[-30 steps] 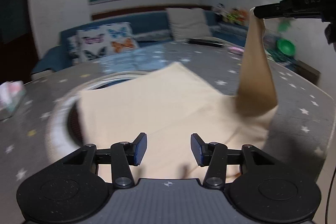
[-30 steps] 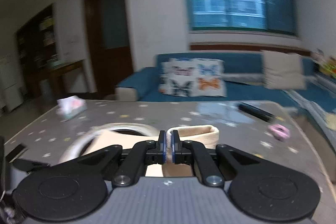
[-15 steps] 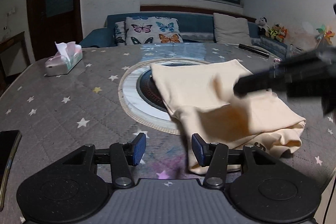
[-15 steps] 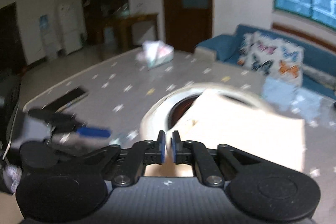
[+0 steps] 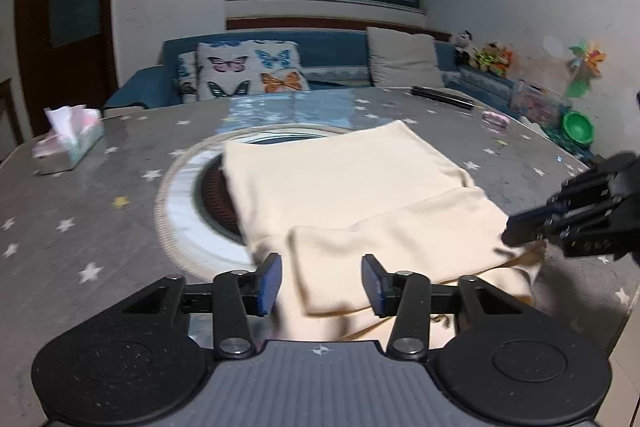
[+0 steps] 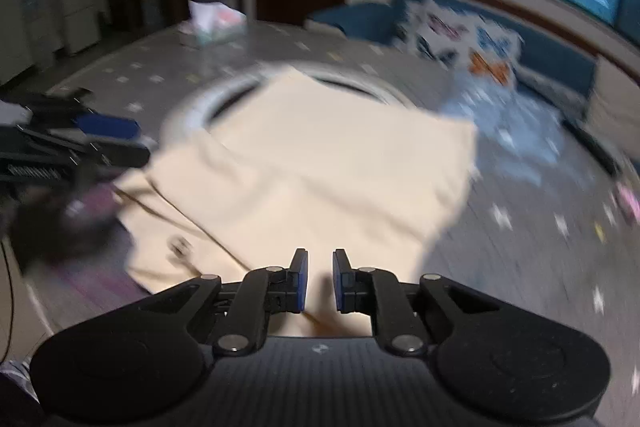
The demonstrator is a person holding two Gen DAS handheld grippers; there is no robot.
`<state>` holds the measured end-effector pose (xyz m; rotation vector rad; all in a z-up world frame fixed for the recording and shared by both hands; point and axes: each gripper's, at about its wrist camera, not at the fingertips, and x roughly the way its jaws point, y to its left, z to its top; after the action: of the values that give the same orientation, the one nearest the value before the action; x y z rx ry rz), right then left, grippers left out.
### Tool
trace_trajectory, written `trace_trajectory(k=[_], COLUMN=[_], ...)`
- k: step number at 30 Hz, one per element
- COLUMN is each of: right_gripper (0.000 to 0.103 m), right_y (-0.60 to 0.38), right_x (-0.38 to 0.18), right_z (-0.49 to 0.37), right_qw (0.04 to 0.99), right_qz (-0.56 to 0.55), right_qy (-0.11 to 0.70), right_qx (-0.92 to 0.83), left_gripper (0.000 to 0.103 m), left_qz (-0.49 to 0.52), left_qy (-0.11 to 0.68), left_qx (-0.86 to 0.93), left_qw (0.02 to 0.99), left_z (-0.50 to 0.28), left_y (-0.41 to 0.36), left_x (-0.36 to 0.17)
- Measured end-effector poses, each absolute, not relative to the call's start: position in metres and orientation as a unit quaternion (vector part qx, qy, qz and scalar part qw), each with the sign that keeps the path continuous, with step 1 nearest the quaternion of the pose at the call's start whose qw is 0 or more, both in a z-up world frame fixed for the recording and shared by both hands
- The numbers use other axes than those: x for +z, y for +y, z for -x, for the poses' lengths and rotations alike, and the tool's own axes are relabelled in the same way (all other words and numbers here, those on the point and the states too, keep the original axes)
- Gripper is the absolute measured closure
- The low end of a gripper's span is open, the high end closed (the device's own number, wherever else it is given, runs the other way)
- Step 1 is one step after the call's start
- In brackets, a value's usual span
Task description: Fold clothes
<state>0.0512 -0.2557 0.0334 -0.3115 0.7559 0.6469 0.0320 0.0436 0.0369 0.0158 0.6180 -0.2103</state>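
Observation:
A cream garment [image 5: 352,195] lies on the star-patterned grey table, its near part folded over itself. It also shows in the right wrist view [image 6: 320,167]. My left gripper [image 5: 322,279] is open and empty, just above the garment's near folded edge. My right gripper [image 6: 320,279] is open a little, with nothing between its pads, over the garment's near edge. In the left wrist view the right gripper [image 5: 520,227] sits at the garment's right edge. In the right wrist view the left gripper [image 6: 104,139] is at the garment's left corner.
A round white-rimmed inset [image 5: 188,195] lies partly under the garment. A tissue box [image 5: 68,143] stands at the table's left. A black remote [image 5: 444,97] and a pink object [image 5: 496,119] lie at the far right. A blue sofa [image 5: 280,67] stands behind the table.
My right gripper carried the garment's raised end over, laid it on the rest, and opened. The garment now lies folded. My left gripper stayed open and moved nearer the folded edge.

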Motion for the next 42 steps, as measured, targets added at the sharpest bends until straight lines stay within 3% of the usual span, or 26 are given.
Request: trace_trajectory(k=[4, 16, 22, 42], right_gripper=[0.091, 0.087, 0.088, 0.081], right_y=[-0.262, -0.277, -0.281, -0.265], right_x=[0.031, 0.022, 0.003, 0.015], right_z=[-0.062, -0.096, -0.111, -0.081], right_qw=[0.873, 0.888, 0.89, 0.872], right_qz=[0.136, 0.1, 0.105, 0.124], right_qy=[0.357, 0.346, 0.364, 0.347], right_qx=[0.304, 0.286, 0.255, 0.322], left_gripper=[0.064, 0.065, 0.074, 0.072], left_qz=[-0.023, -0.028, -0.022, -0.051], left_qy=[0.32, 0.331, 0.361, 0.339], left_qx=[-0.117, -0.124, -0.108, -0.124], left_qw=[0.94, 0.935, 0.926, 0.931], left_z=[-0.043, -0.073, -0.085, -0.065], left_y=[0.03, 0.017, 0.027, 0.023], left_x=[0.03, 0.03, 0.012, 0.024])
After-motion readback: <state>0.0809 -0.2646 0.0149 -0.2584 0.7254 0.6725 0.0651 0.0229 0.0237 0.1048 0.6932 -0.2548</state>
